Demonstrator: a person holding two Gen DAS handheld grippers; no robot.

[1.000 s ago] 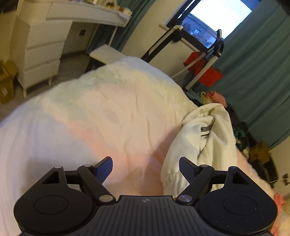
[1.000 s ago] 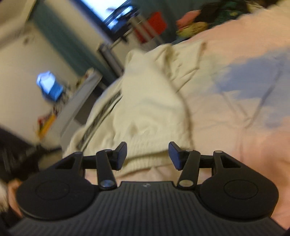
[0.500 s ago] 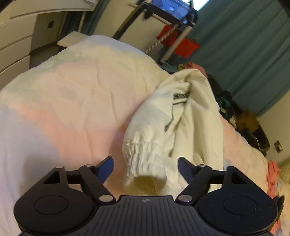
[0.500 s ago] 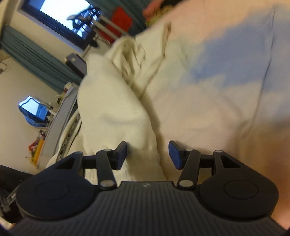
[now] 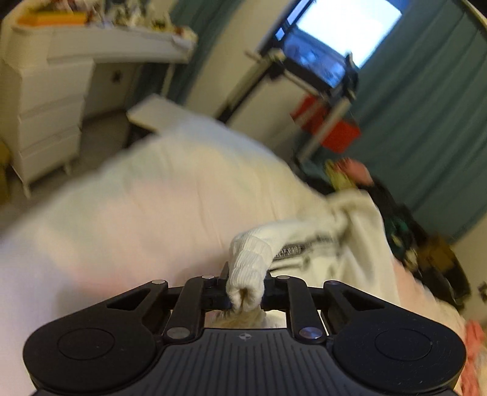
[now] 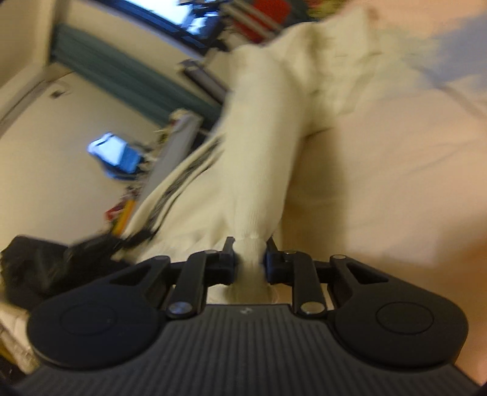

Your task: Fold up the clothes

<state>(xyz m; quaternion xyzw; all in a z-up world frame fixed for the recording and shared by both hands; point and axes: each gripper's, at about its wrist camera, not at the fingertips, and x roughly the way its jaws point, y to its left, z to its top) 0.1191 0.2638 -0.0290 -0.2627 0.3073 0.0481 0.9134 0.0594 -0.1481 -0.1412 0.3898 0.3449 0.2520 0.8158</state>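
Two hand-held grippers, one garment, one bed.

Left hand-held gripper: jaws have just closed and now pinch the ribbed cuff of a cream sweater. The sleeve runs ahead and to the right of the jaws to the bunched body of the garment, which lies on the bed's right side.

Right hand-held gripper: jaws have just closed, now pinching another ribbed cream end of the same sweater. The fabric stretches forward from the jaws; a dark patterned band shows to their left.

Surface: bed with a rumpled pale cover, tinted pink and blue in patches, spreading ahead and left of the left gripper.

Room, beyond the bed: white chest of drawers far left with a cluttered white shelf above; bright window ahead; teal curtains to the right; a metal-framed stand with red items; a heap of coloured clothes just beyond the sweater. Both views are blurred.
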